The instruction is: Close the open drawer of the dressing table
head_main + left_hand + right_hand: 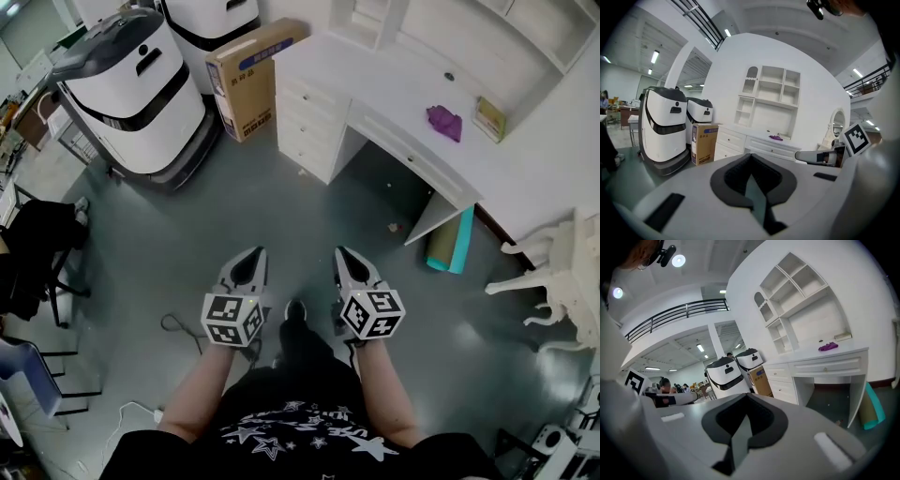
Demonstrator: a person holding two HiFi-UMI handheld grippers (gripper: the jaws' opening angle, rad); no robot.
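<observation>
- The person is holding the left gripper (251, 259) and the right gripper (349, 261) side by side in front of the body. Both are pointing toward the white dressing table (394, 84), which is standing well apart across the grey floor (281, 206).
- Both pairs of jaws are sitting closed with nothing between them. Closed tips would likely suit pushing a drawer front rather than grasping it.
- The stacked side drawers (305, 117) and the long drawer (412, 155) under the tabletop are showing fronts that look about flush. From this far it cannot be told whether one is sitting slightly ajar.
- That fits either a drawer barely open or one already pushed home.
- A purple cloth (444, 122) is lying on the tabletop, clear of the drawers.
</observation>
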